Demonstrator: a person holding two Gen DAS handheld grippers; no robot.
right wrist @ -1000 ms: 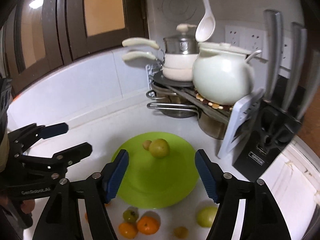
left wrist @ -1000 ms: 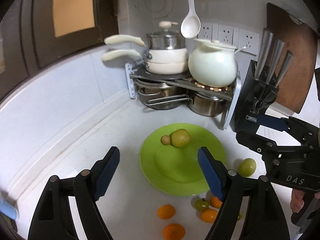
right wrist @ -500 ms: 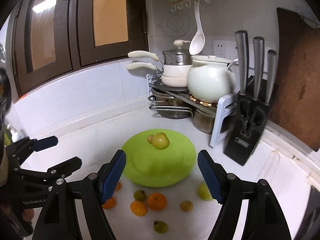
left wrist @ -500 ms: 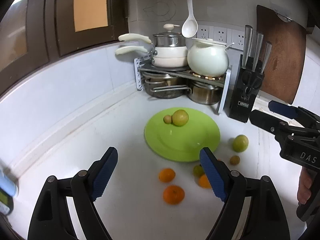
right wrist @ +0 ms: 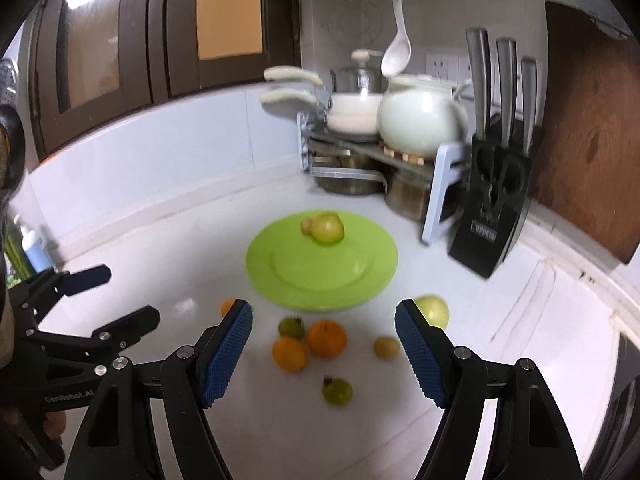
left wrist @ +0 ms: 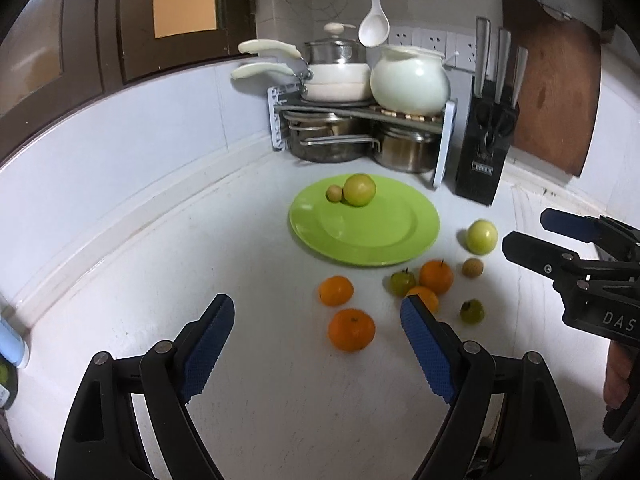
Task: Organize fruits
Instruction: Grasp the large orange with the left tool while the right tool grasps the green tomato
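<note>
A green plate (left wrist: 400, 236) (right wrist: 360, 280) lies on the white counter and holds a yellow-green fruit (left wrist: 359, 189) (right wrist: 327, 229) and a small brown fruit (left wrist: 333, 193) at its far edge. Several oranges, one at the near side (left wrist: 351, 329), small green fruits (left wrist: 402, 283) (right wrist: 337, 391), a brown fruit (left wrist: 472, 268) and a yellow-green fruit (left wrist: 481, 237) (right wrist: 434, 307) lie loose in front of and right of the plate. My left gripper (left wrist: 317, 350) is open and empty, near the oranges. My right gripper (right wrist: 324, 354) is open and empty above the loose fruits.
A pot rack (left wrist: 360, 120) with pans and a white pot (left wrist: 410, 82) stands in the back corner. A black knife block (left wrist: 486, 160) and a wooden board (left wrist: 556, 80) stand to the right. A white ladle (left wrist: 374, 24) hangs above. A bottle (right wrist: 34, 248) stands at the left.
Both grippers have pulled back and up from the plate, so the loose fruits in front of it came into view. Both stayed open and empty.
</note>
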